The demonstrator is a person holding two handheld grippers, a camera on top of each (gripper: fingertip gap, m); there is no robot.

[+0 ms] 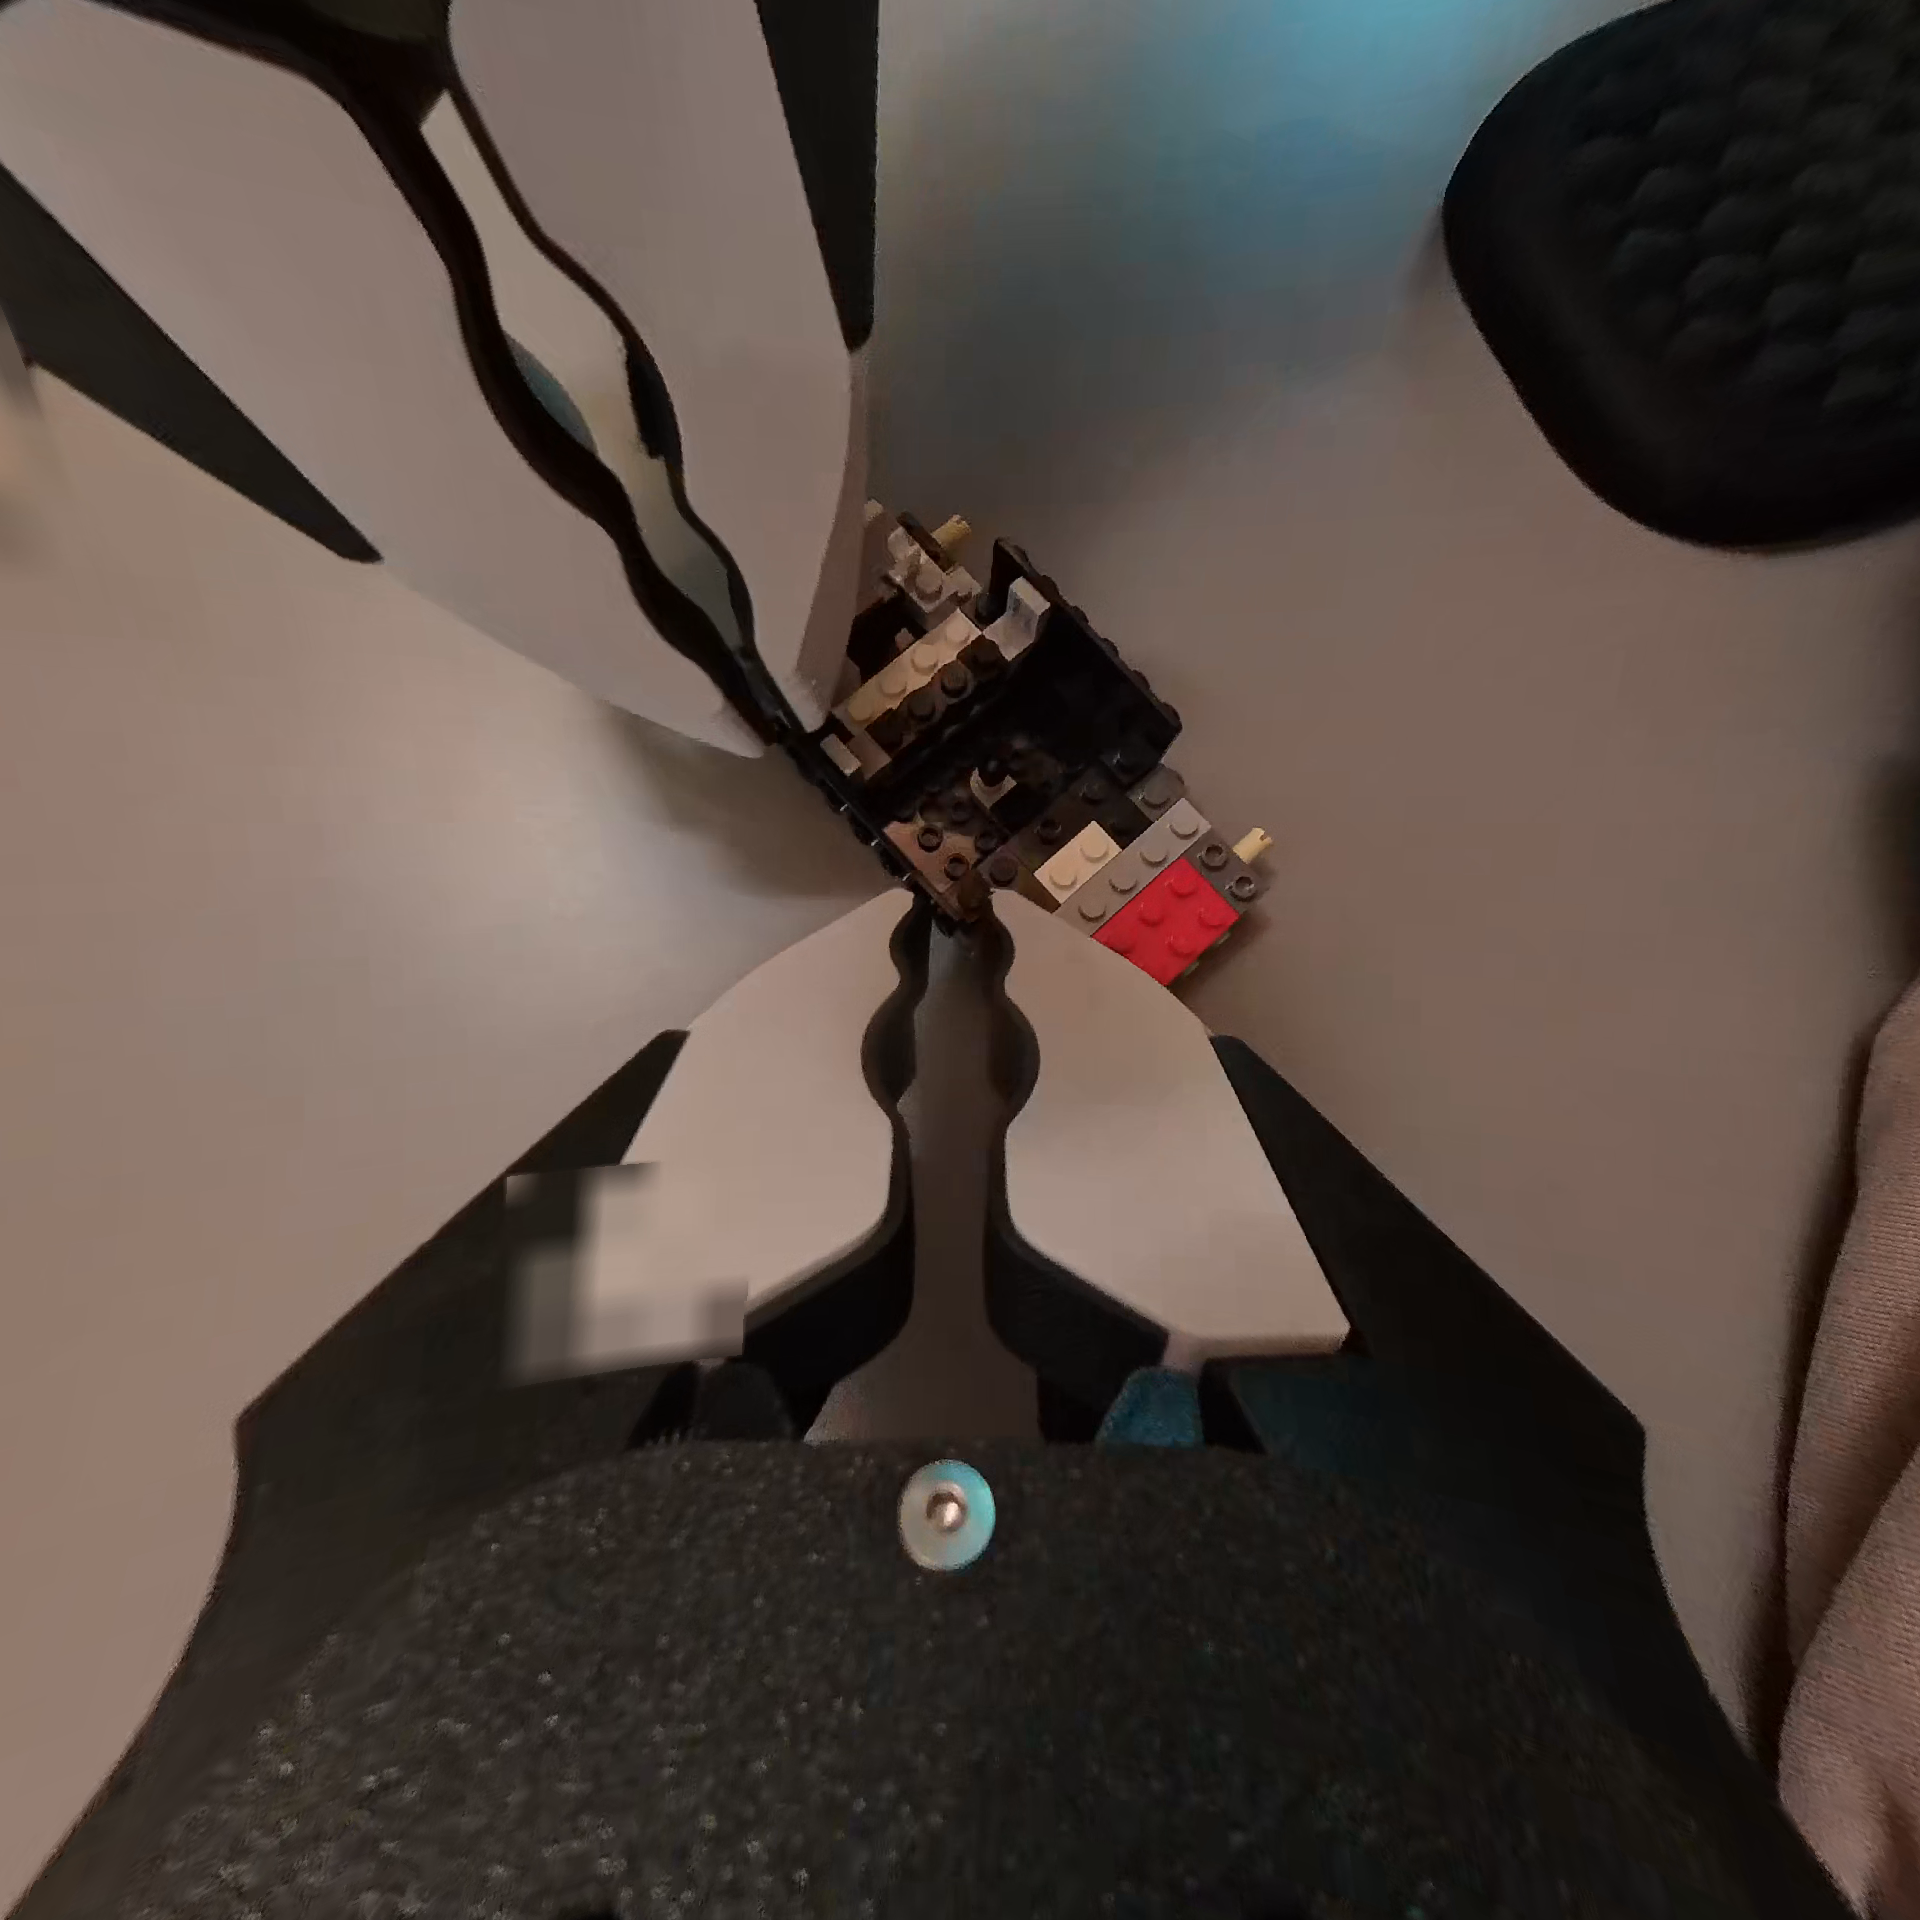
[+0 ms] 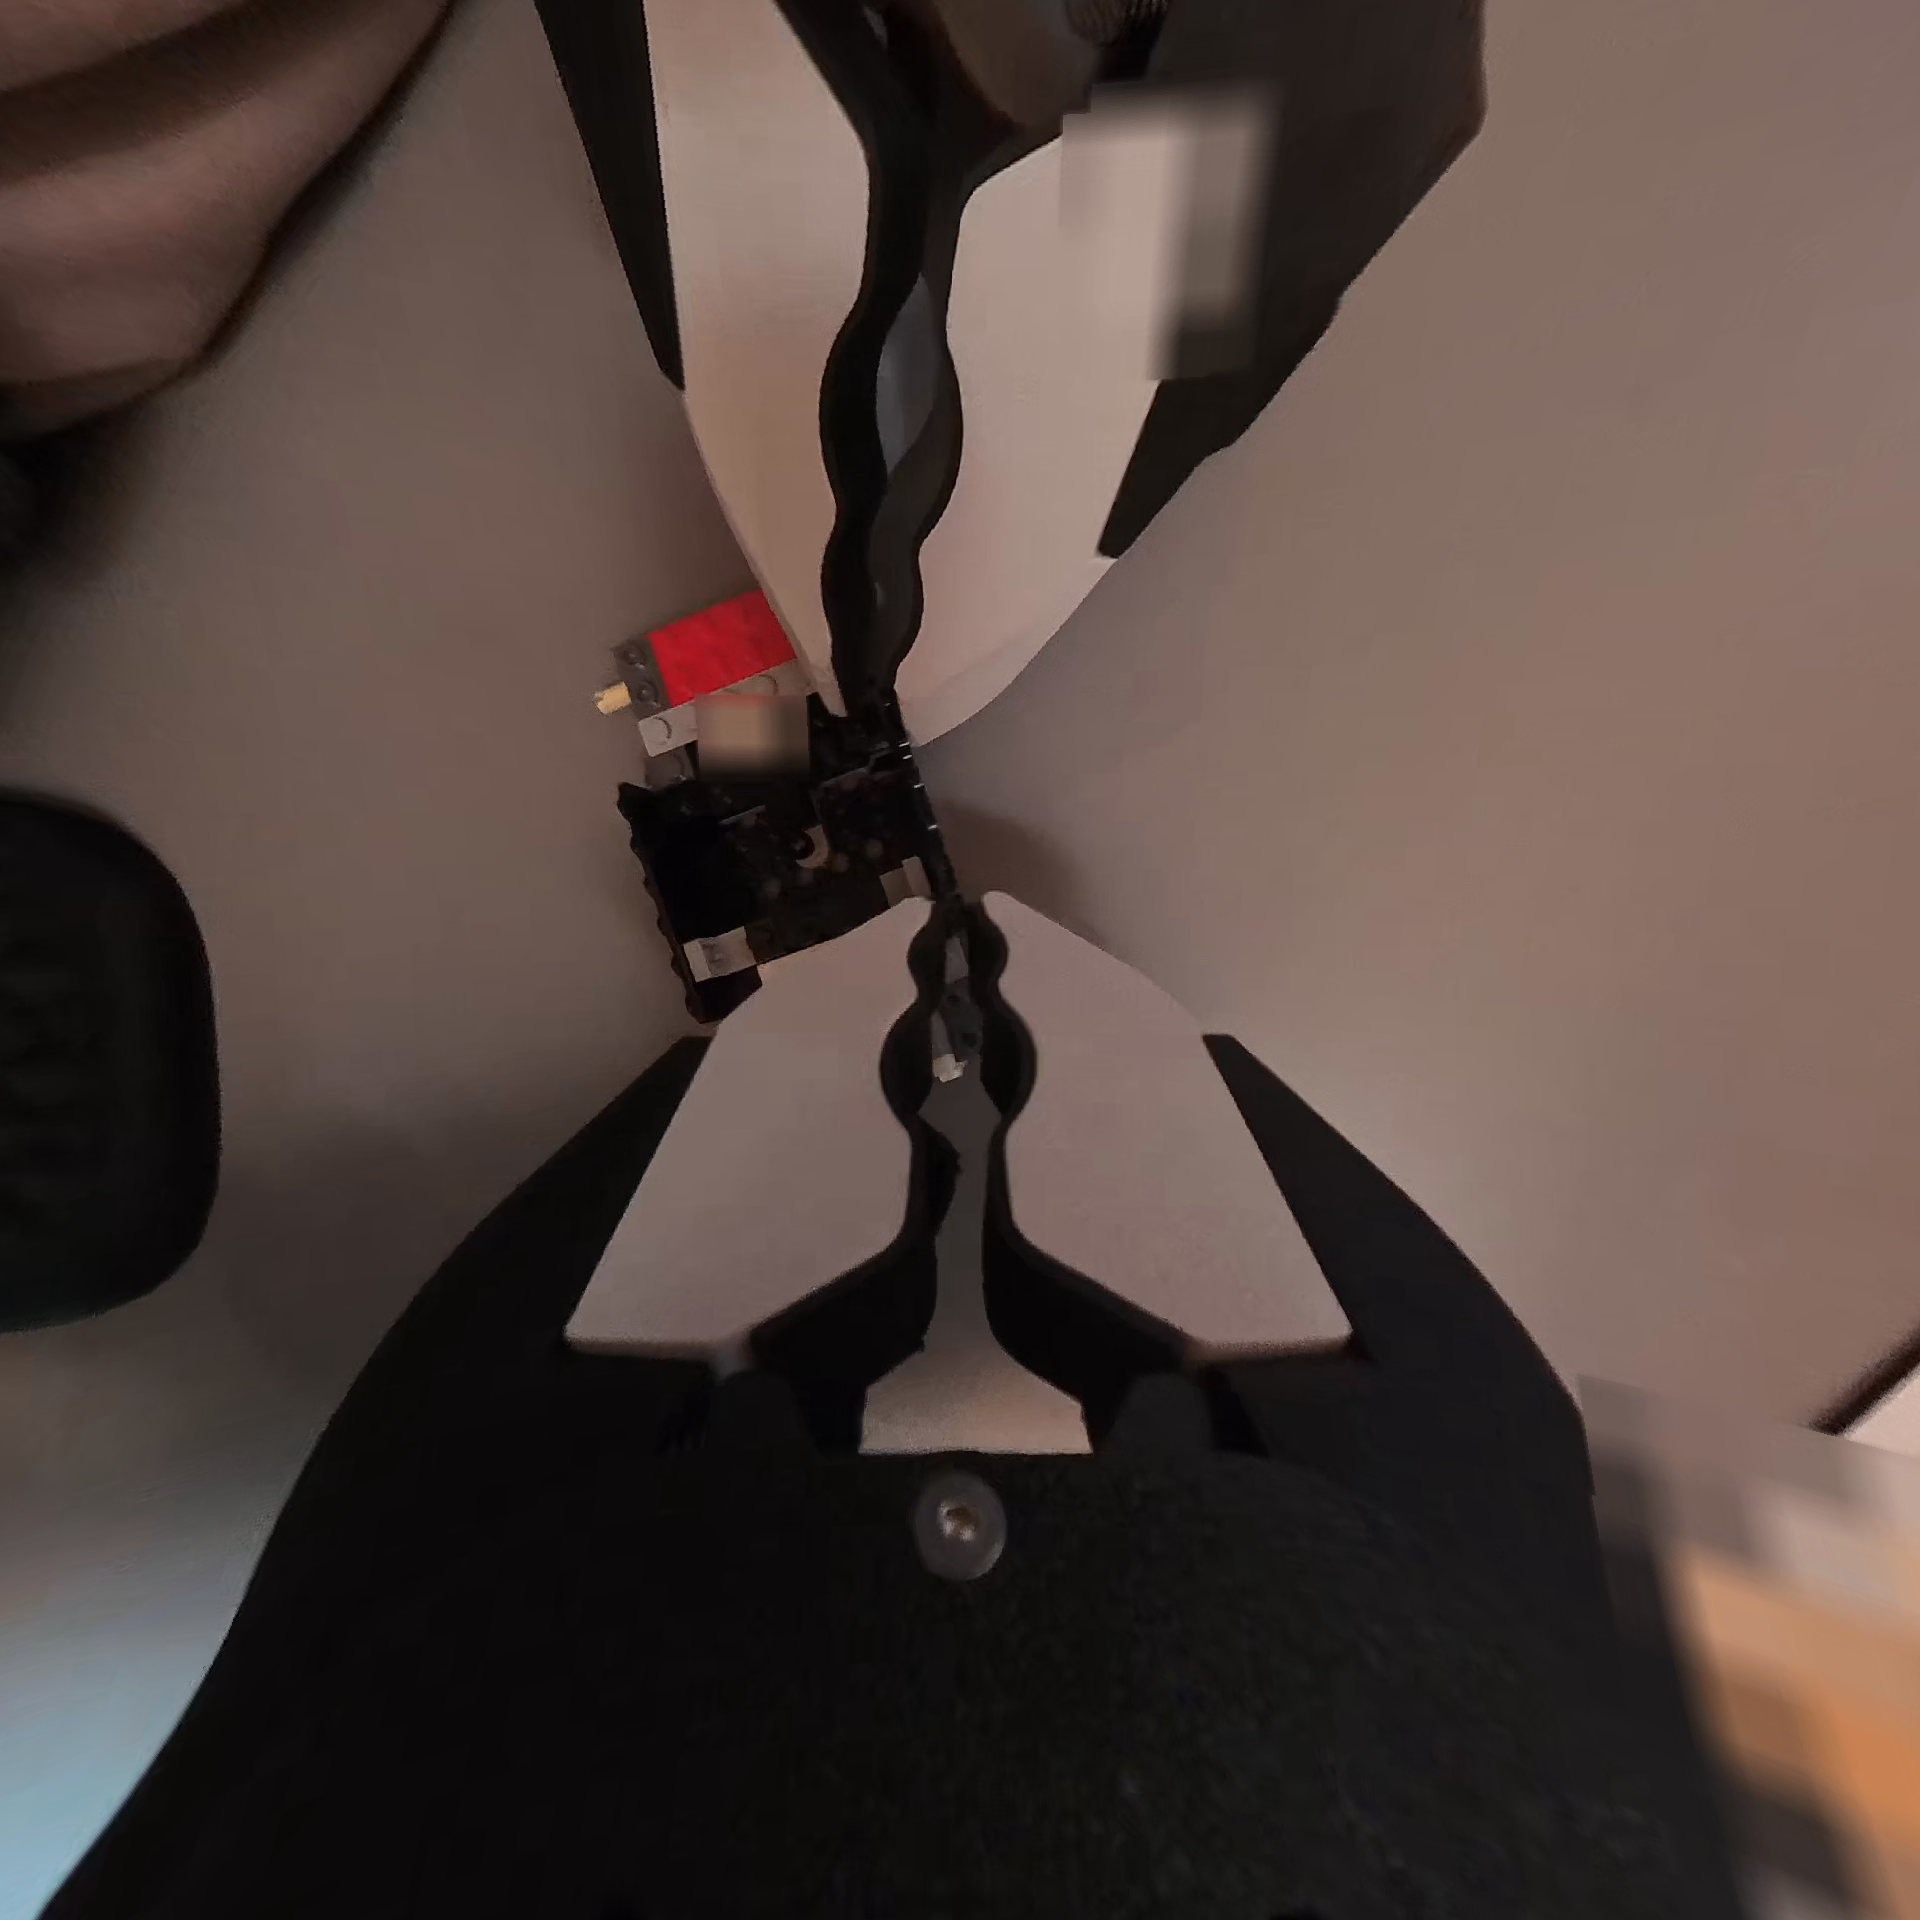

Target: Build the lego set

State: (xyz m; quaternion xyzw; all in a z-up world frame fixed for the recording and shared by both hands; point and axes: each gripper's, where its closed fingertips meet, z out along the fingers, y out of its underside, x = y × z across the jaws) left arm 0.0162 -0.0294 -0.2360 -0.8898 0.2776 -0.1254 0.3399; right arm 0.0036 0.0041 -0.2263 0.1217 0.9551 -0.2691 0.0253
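A small lego model (image 1: 1039,769), mostly black with tan, grey and red bricks (image 1: 1169,920), is held over a pale table between both grippers. My left gripper (image 1: 951,925) comes from below in its view and is shut on the model's near black corner. My right gripper (image 1: 790,727) comes in from the upper left and is shut on the black edge plate. In the right wrist view the model (image 2: 769,862) lies left of my right gripper (image 2: 951,920), with the left gripper (image 2: 883,707) coming from above. A small grey part (image 2: 951,1039) shows between the right fingers.
A black textured pad (image 1: 1704,270) lies at the upper right on the table, and at the left in the right wrist view (image 2: 94,1060). Beige cloth (image 1: 1860,1351) fills the right edge. A person's arm (image 2: 156,156) shows at the top left. Tip to tip, the grippers are about 4 centimeters apart.
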